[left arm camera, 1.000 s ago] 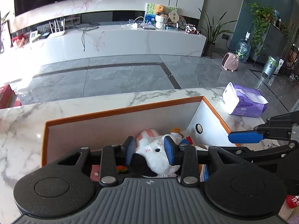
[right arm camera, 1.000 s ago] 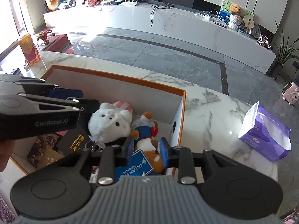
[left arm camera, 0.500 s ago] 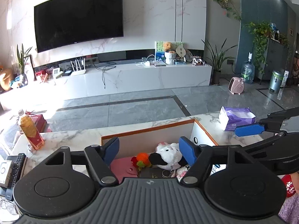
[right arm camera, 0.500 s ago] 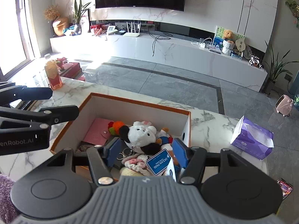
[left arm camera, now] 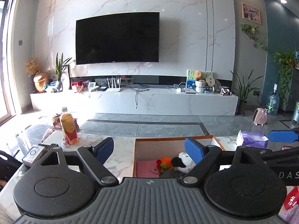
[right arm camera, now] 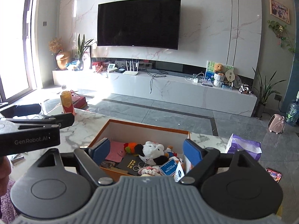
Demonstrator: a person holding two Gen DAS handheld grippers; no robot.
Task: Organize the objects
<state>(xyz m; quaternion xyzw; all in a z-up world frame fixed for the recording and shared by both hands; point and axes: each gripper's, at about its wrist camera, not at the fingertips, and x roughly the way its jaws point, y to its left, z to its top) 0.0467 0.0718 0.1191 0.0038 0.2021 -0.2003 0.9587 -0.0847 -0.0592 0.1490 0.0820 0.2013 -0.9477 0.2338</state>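
- On the white marble table (right arm camera: 82, 128): orange-rimmed box (right arm camera: 145, 126) holding a white plush toy (right arm camera: 152, 149), pink pouch (left arm camera: 146, 169), black booklet (right arm camera: 130, 165).
- Left gripper (left arm camera: 149, 149) and right gripper (right arm camera: 145, 150): fingers have just been spreading, released, nothing gripped.
- Purple tissue pack (right arm camera: 243, 146) right of box; bottle (left arm camera: 68, 129) left.
- Beyond: grey floor (right arm camera: 168, 112), wall TV (right arm camera: 138, 23).

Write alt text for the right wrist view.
The right gripper, jaws wide and empty after just opening, hovers over an orange-edged box of plush toys and cards on a marble table. Beyond: a wall-mounted television.

"GenRobot.AI" on left hand-held gripper (right arm camera: 54, 118), "OCEAN PARK" on blue card (right arm camera: 168, 168)
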